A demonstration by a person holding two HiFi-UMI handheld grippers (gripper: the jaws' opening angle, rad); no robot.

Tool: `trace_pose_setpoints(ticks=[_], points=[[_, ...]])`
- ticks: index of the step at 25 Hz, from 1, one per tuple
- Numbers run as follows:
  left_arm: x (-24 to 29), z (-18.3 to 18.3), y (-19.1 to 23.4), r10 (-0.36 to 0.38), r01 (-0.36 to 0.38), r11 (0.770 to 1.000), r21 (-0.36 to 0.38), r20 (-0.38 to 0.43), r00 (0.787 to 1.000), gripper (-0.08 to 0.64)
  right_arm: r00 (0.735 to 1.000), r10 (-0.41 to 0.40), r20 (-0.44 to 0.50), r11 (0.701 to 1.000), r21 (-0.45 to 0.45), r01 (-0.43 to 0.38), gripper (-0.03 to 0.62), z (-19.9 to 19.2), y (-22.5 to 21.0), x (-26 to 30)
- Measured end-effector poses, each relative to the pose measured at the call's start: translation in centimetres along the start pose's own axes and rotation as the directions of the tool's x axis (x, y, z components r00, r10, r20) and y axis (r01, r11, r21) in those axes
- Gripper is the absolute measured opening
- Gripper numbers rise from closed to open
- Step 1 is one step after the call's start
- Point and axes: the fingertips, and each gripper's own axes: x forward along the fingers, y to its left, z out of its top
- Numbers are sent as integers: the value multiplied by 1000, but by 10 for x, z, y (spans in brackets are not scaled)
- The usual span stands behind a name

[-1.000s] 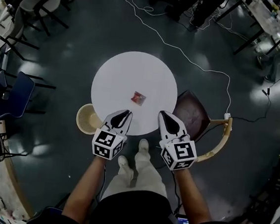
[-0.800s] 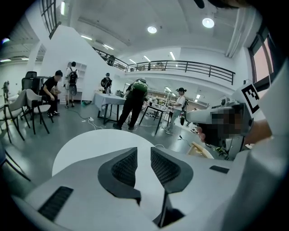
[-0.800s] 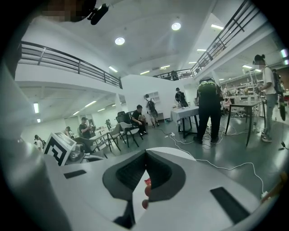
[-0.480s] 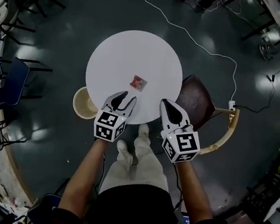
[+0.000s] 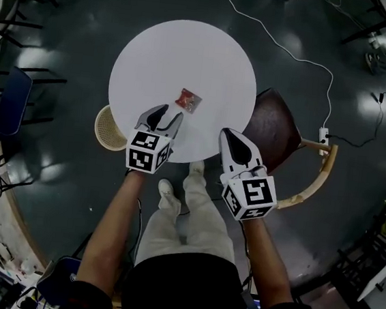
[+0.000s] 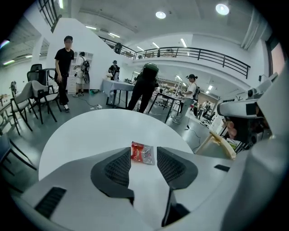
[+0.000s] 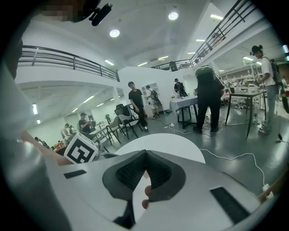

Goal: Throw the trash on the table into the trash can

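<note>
A small red and silver wrapper [image 5: 188,100] lies on the round white table [image 5: 162,58], near its front edge. My left gripper [image 5: 163,115] hovers over that edge, a short way short of the wrapper. Its jaws have just been opening and now stand open, with nothing between the pads. In the left gripper view the wrapper [image 6: 142,153] lies on the table just beyond the open left gripper [image 6: 143,159]. My right gripper [image 5: 230,136] is shut and empty at the table's front right edge, its jaws meeting in the right gripper view [image 7: 144,156]. A round wicker trash can [image 5: 106,129] stands on the floor, partly under the table's left side.
A brown chair [image 5: 272,131] with a curved wooden arm [image 5: 319,176] stands right of the table. A white cable [image 5: 292,54] runs across the dark floor. Other chairs [image 5: 7,96] stand at the left. People and tables [image 6: 144,85] stand well beyond the table.
The left jaws have gone from shut to open. Both grippers have sunk and moved forward toward the table, the left now over its front edge near the wrapper.
</note>
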Motion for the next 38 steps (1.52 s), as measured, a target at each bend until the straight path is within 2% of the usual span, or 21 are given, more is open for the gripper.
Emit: trace_pose_setpoints(ticks=[4, 7, 15, 19, 23, 26, 30, 36, 38], points=[[22, -8, 8, 25, -25, 999, 22, -31, 999, 187, 1000, 2, -25, 1000, -3, -2, 17, -13, -8, 8], [37, -14, 17, 47, -47, 999, 5, -40, 998, 193, 999, 7, -40, 1000, -5, -7, 17, -23, -12, 14], [62, -18, 30, 54, -53, 999, 7, -83, 995, 196, 998, 13, -66, 1000, -1, -14, 17, -33, -21, 27], [72, -22, 32, 56, -49, 997, 63, -112, 992, 196, 997, 16, -77, 1000, 4, -15, 17, -38, -24, 33], [81, -27, 31, 38, -26, 996, 85, -141, 989, 196, 996, 16, -86, 1000, 8, -15, 17, -42, -27, 38], [83, -28, 33, 55, -37, 992, 123, -142, 988, 195, 996, 15, -91, 1000, 9, -14, 17, -43, -28, 39], [85, -31, 33, 78, -55, 986, 158, -145, 986, 143, 995, 19, -96, 1000, 7, -18, 17, -46, -30, 40], [87, -30, 33, 78, -48, 978, 201, -141, 987, 141, 994, 27, -109, 1000, 2, -27, 17, -52, -25, 42], [86, -30, 33, 86, -55, 977, 206, -143, 986, 120, 993, 27, -113, 1000, 1, -27, 17, -53, -25, 41]])
